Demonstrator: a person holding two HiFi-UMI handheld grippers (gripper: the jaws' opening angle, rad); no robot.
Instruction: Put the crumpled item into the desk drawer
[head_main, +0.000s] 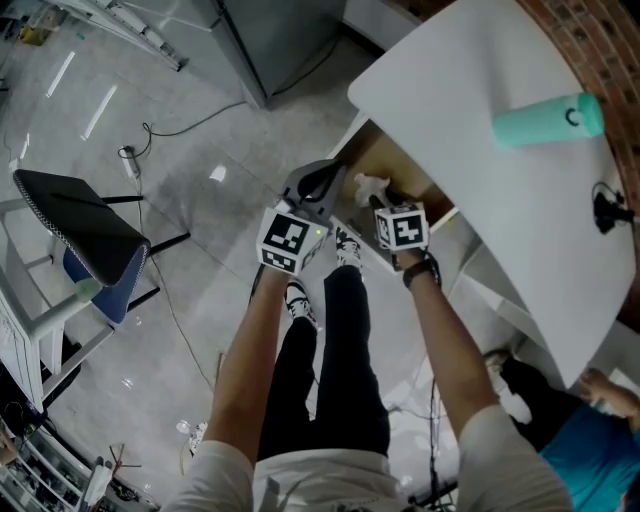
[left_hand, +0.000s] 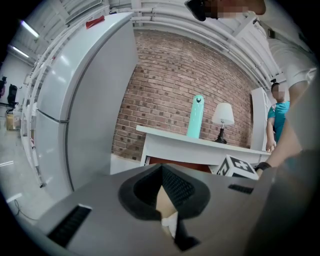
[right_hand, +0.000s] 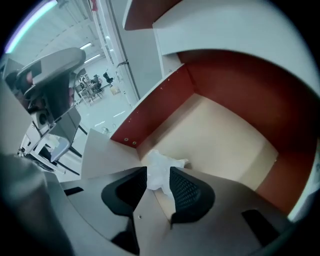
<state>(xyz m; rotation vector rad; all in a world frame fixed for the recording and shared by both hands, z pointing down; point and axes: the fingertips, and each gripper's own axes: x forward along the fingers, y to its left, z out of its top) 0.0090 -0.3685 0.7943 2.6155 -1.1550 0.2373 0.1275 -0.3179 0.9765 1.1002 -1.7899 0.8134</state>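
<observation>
Right gripper view | right gripper (right_hand: 159, 172) jaws spread wide | crumpled item (right_hand: 162, 162) lay loose between them, resting on drawer (right_hand: 225, 135) floor

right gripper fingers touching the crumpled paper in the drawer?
Cannot tell. Right gripper view: crumpled paper lies in the drawer between the right gripper's parted fingers; its edges line up with both, but neither gap nor contact shows plainly.

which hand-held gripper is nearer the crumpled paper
Right hand-held gripper: its open jaws straddle the crumpled paper in the drawer. The left hand-held gripper sits off to one side, by the drawer's front.
</observation>
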